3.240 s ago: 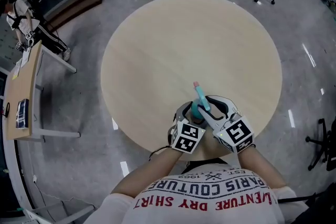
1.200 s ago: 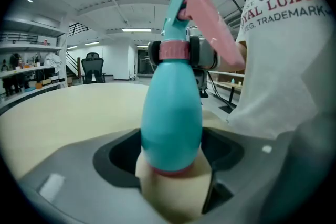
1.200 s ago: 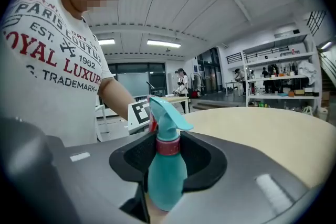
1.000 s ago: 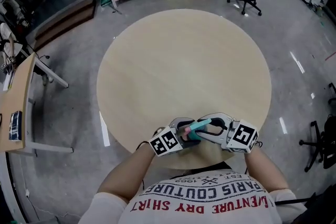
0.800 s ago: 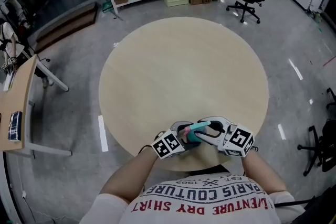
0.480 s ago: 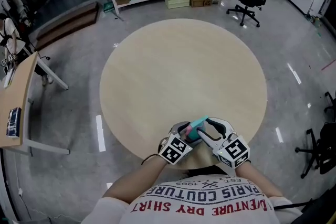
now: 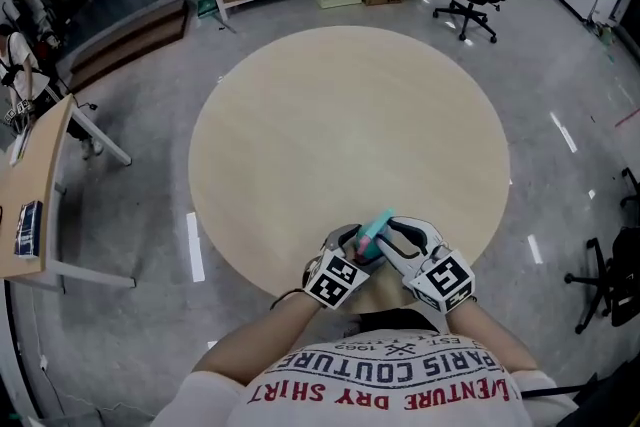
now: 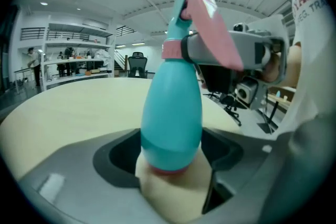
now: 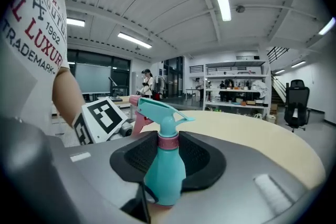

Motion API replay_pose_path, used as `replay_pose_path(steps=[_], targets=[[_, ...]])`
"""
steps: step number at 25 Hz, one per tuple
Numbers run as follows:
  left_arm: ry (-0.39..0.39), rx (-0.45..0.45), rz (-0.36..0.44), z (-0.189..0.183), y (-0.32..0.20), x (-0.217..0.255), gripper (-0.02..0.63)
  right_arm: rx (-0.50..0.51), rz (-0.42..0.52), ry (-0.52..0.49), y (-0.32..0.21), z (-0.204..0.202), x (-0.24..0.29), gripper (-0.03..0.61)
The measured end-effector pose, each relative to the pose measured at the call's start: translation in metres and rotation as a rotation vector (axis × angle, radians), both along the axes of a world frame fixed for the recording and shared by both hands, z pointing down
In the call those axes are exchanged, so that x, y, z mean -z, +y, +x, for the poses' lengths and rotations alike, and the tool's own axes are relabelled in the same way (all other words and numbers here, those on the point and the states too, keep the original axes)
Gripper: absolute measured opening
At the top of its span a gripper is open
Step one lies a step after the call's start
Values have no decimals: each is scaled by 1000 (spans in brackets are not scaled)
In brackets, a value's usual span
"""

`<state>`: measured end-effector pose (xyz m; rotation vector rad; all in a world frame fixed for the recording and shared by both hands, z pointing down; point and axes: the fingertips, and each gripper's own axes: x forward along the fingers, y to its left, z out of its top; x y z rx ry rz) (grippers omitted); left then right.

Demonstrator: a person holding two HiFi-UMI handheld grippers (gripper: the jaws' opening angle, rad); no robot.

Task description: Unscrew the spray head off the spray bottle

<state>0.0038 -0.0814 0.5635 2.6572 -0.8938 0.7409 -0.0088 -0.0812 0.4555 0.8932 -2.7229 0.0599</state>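
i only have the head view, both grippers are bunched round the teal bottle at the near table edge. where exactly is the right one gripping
observer: the right gripper has the pink collar under the spray head between its pads. its jaws have just been closing on it.
operator: and the left one
observer: the left gripper clamps the spray bottle low on its body, just above the pink base.
operator: head off yet
observer: no, the head sits down in the collar, with no gap that i can see.
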Motion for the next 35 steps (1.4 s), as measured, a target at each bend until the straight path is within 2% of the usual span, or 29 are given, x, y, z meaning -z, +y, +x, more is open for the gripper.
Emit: replay_pose_path(steps=[2,7,10,13,18,24,28,31,35], targets=[[-17,-128,-7,1,5,-2,353,109,-13,4,5,0,-1,129],[-57,-518,-7,-3,23,-2,353,454,-38,67,22,-6,0,129],[-83,-617,-22,-6,25,-3,353,528,-70,78,23,-10,2,127],[-72,-616,-30,-5,26,-1,353,525,-108,24,22,-8,3,127],[-29,-559,-18,-3,25,0,353,477,-140,-93,21,-4,5,129],[-8,-479,7,1,23,-1,353,463,-116,-70,20,-1,5,127],[-4,-432,-5,3,21,-2,353,421,-109,-192,12,6,33,127],[3,-378,-3,0,19,-1,353,402,-79,-241,10,12,59,127],[-5,-263,18,-13,3,-2,353,359,-34,-276,7,24,97,127]])
